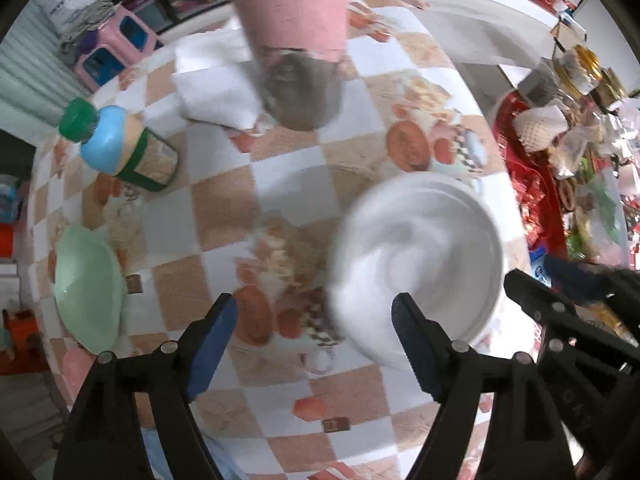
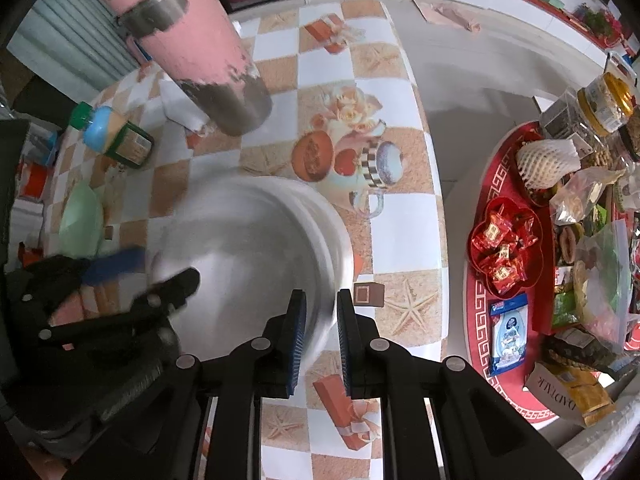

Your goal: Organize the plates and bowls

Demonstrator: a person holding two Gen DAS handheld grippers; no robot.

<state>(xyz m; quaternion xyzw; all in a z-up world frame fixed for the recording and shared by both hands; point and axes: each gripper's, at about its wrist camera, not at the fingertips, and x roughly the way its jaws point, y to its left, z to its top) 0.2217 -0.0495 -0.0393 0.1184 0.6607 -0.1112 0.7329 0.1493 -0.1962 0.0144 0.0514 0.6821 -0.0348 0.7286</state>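
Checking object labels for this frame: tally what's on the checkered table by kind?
White bowls: 1
Green bowls: 1
Pink tumblers: 1
Green-capped bottles: 1
White folded cloths: 1
Total: 5

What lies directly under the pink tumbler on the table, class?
A white folded cloth sticks out from beneath the pink tumbler on the checkered tablecloth. How far it extends underneath cannot be seen, because the tumbler's steel base covers it.
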